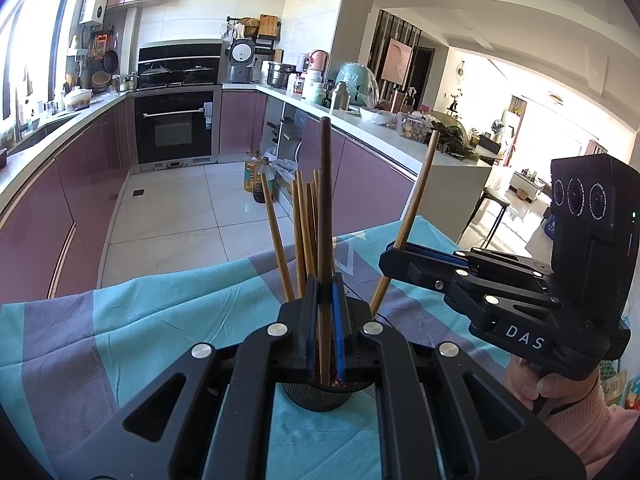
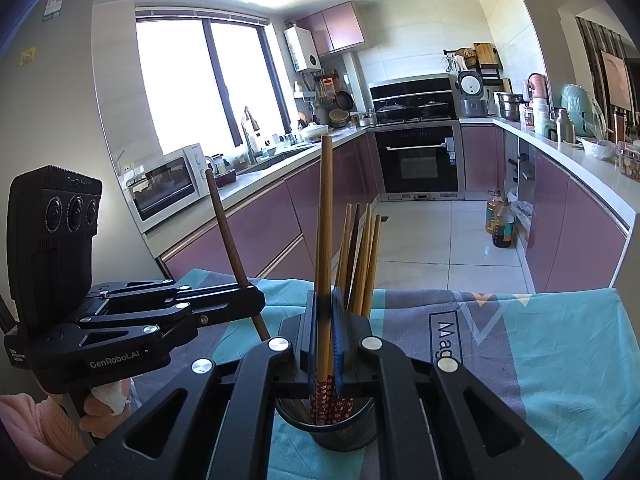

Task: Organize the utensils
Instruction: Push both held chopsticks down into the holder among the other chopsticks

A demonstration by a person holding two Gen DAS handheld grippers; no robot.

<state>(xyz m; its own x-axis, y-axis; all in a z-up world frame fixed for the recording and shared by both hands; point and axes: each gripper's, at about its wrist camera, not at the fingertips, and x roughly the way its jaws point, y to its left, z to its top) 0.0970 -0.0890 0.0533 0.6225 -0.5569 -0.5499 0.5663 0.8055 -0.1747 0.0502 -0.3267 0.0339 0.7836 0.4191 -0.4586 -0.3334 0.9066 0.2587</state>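
Left gripper (image 1: 325, 320) is seen nearest in the left wrist view; its jaws are clamped together on a dark chopstick (image 1: 326, 208), held upright, long axis near vertical, lower end sunk into the black holder cup (image 1: 316, 398) directly beneath the jaws; right gripper (image 2: 325, 332) is likewise clamped on a light chopstick (image 2: 326, 216), lower patterned end already inside the same mesh cup (image 2: 326, 430); in the left wrist view the light chopstick is shown slanted, its top tipped away from the cup; both jaws sit just above the cup rim, neither hand clearly nearer; the cup is set on the teal and grey cloth (image 1: 140, 320) covering the tabletop; further chopsticks (image 1: 304, 232) are stood in the cup just beyond the jaws, leaning at slight angles; judged: both sticks are lined up over the cup, so only a release is called for, the slanted one likely to tip against the rim; behind, the kitchen floor (image 1: 180, 216), oven (image 1: 174, 128) and counter are seen well apart
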